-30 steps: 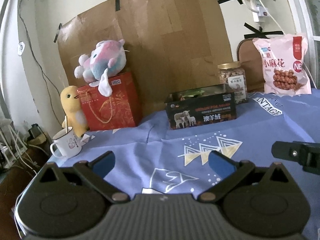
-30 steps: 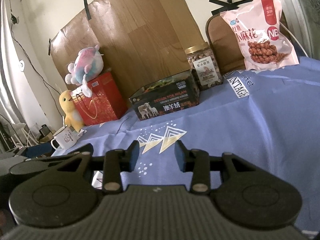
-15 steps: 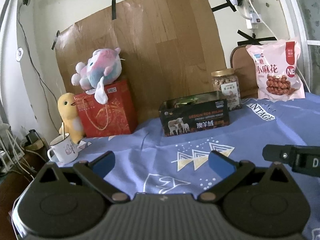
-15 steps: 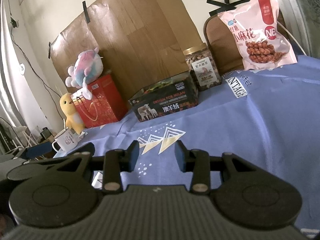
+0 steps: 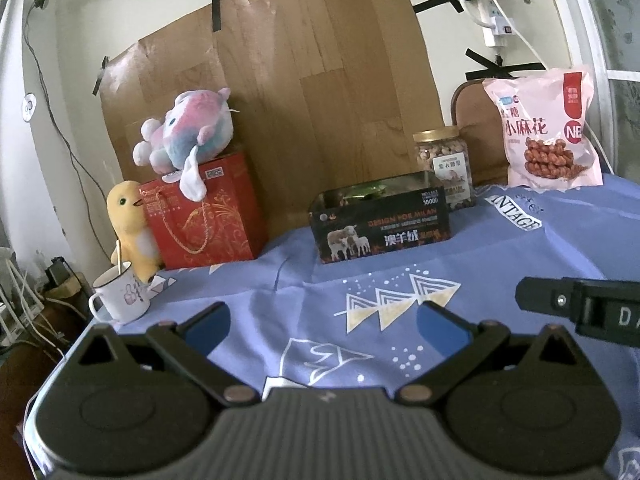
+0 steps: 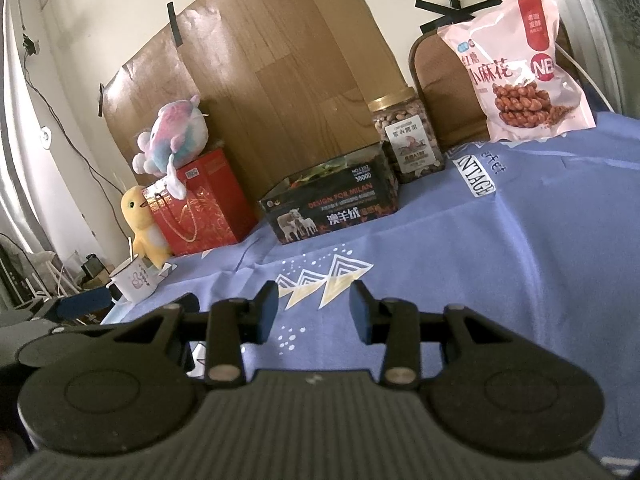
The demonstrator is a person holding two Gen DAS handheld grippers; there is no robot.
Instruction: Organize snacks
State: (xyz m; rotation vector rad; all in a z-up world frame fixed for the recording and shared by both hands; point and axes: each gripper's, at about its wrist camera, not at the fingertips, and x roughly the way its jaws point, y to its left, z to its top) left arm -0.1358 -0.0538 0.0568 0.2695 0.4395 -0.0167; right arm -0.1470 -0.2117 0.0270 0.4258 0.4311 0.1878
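Snacks sit along the far edge of the desk point(image 5: 520, 256), and I'm looking at them down both grippers. Through the left wrist camera my left gripper point(image 5: 326, 322) has its blue pads spread wide with only the blue cloth between them, gripping nothing. The right gripper point(image 6: 314, 312) stands with a clear gap between its pads, also empty.

The black tin box point(image 5: 382, 222) stands open-topped near the middle of the far edge, green wrappers showing inside it. Just behind its right end is the nut jar point(image 5: 444, 166) with a gold lid, upright. The pink snack bag point(image 5: 548, 128) leans upright toward the far right corner, well apart from the box.

At the far left corner I've got the red gift bag point(image 5: 208, 216), a pastel plush point(image 5: 188, 132) perched on top, a yellow duck toy point(image 5: 130, 224) beside it and a white mug point(image 5: 120, 294) at the left edge.

The left view alone catches the right gripper's black finger point(image 5: 580, 306) poking in from the right; the right view alone shows the left gripper's blue pad point(image 6: 82, 304) just in front of the mug.
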